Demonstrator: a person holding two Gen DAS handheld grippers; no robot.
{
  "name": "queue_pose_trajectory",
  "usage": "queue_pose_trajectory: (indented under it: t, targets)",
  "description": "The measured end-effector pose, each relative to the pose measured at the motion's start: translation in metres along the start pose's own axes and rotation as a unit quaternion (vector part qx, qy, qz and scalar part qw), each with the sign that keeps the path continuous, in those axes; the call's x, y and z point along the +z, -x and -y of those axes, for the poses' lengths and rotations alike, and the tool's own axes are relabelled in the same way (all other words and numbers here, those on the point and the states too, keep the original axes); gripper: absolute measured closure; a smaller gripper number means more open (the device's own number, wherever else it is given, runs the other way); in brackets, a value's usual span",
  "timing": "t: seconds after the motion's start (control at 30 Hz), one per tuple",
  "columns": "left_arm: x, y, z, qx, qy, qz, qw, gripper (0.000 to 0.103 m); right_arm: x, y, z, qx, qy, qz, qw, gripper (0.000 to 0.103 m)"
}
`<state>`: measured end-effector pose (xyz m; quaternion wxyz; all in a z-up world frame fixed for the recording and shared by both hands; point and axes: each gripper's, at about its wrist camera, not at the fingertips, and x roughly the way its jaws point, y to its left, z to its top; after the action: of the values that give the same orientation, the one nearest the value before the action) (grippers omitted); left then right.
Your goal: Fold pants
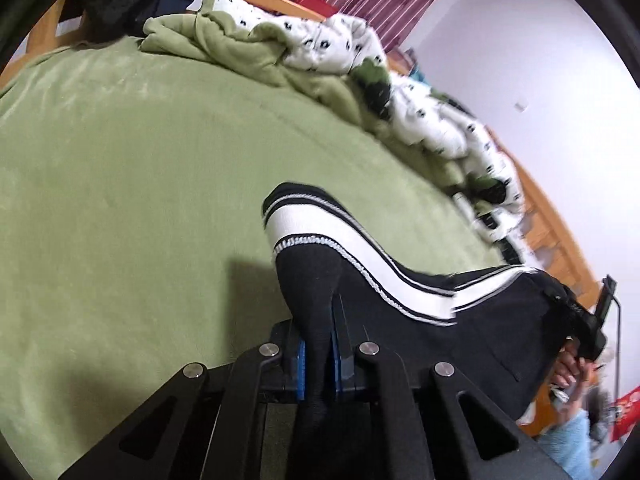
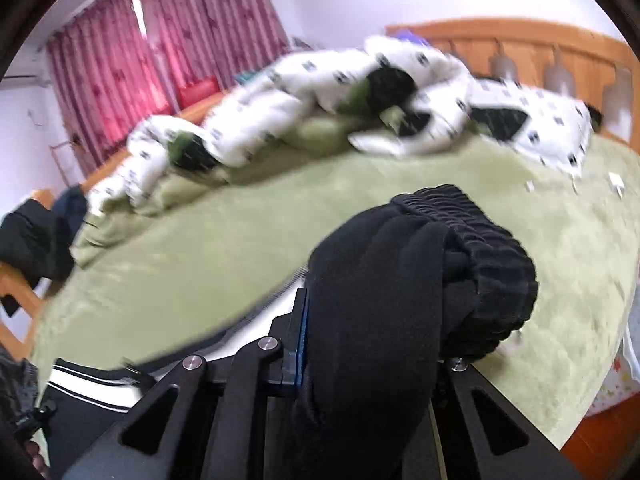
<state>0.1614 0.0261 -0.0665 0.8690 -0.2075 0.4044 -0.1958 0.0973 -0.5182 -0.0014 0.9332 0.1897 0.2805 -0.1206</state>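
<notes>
Black fabric with a broad white side stripe is filling the lower middle of the left wrist view: the pants (image 1: 400,280) are being held up over the green blanket (image 1: 120,184) that covers the bed. The left gripper (image 1: 318,344) is pinching a fold of that dark cloth, its jaws drawn narrow around it with the blue pads (image 1: 301,368) pressing from both sides. At the right edge of that view the right gripper (image 1: 588,320) is holding the far end of the same garment.

From the right wrist camera, the pants (image 2: 400,280) are bunching at centre frame, the ribbed elastic waistband (image 2: 492,248) curling over the right gripper (image 2: 368,352), whose jaws are closing on the thick black cloth. A white patterned duvet (image 2: 304,108) is lying crumpled across the upper middle, a wooden headboard (image 2: 520,48) is showing at upper right, and red curtains (image 2: 152,48) are hanging at upper left.
</notes>
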Motion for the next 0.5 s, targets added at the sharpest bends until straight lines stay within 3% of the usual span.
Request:
queue_pose_trajectory:
  t: [0.13, 0.27, 0.37, 0.47, 0.5]
  targets:
    - [0.020, 0.052, -0.017, 0.062, -0.025, 0.043, 0.9969, 0.094, 0.001, 0.024, -0.045, 0.079, 0.021, 0.023, 0.996, 0.089]
    - [0.031, 0.081, -0.060, 0.117, -0.013, 0.038, 0.9924, 0.093, -0.035, 0.013, -0.083, 0.120, 0.078, 0.016, 0.990, 0.088]
    - [0.015, 0.064, -0.092, 0.171, -0.022, -0.002, 0.9851, 0.089, -0.074, -0.038, -0.085, 0.105, 0.085, -0.049, 0.990, 0.086]
    - [-0.005, 0.041, -0.117, 0.246, -0.024, -0.032, 0.9683, 0.073, -0.109, -0.093, -0.058, 0.031, 0.056, -0.137, 0.989, 0.081]
    - [-0.011, 0.038, -0.122, 0.261, -0.026, -0.034, 0.9644, 0.071, -0.117, -0.102, -0.043, 0.045, 0.030, -0.160, 0.986, 0.076]
